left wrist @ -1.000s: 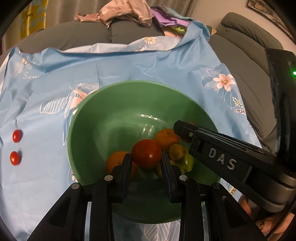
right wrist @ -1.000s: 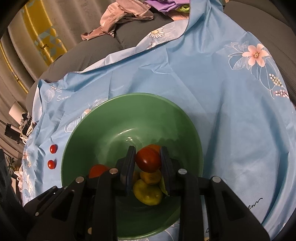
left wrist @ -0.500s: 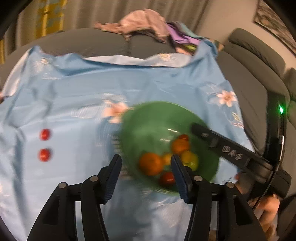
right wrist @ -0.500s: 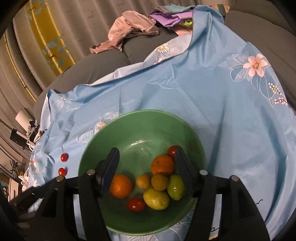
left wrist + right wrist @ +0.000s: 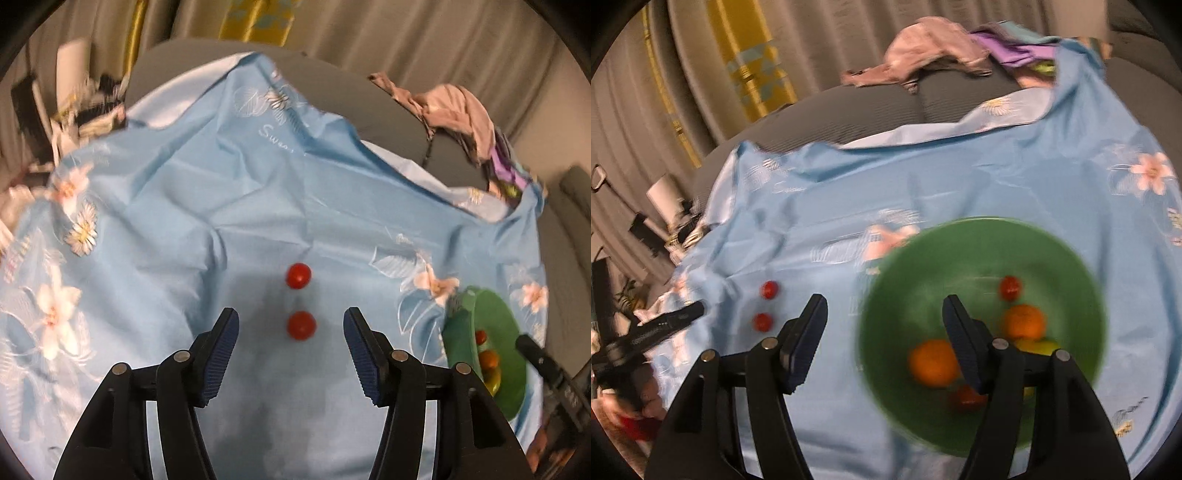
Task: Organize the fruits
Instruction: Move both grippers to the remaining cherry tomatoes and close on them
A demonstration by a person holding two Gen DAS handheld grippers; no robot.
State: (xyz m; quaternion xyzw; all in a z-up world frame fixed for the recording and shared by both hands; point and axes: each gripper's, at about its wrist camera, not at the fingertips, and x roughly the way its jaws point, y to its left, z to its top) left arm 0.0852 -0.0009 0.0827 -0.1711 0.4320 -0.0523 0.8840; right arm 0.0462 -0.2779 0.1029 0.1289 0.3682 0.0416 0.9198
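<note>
We line up on the near tomato (image 5: 301, 325)

Left gripper (image 5: 291, 350) and right gripper (image 5: 884, 339) gape empty; we should lower the left squarely, closing gently, sparing its neighbour (image 5: 298, 276).

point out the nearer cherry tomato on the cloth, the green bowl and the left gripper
nearer cherry tomato (image 5: 301, 325), left wrist view, centre of its red skin
green bowl (image 5: 964, 251), right wrist view, bare far inner wall
left gripper (image 5: 291, 334), left wrist view, midway between fingertips
</note>
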